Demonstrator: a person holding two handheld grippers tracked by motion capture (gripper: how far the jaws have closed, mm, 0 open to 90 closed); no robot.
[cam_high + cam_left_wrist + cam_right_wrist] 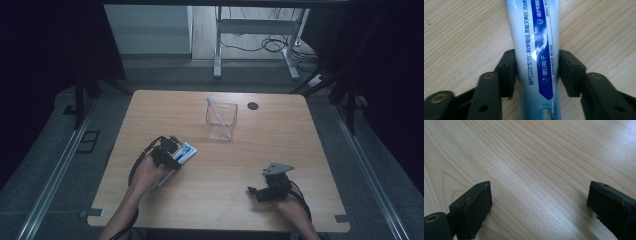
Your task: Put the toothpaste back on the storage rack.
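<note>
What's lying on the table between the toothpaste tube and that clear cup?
Nothing: in the high view, bare wood separates the tube from the cup, which holds a toothbrush.

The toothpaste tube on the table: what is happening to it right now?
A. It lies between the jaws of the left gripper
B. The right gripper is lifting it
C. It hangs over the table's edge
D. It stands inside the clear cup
A: in the left gripper view the toothpaste tube lies on the table, with the left gripper straddling it, a jaw on each side.
</note>
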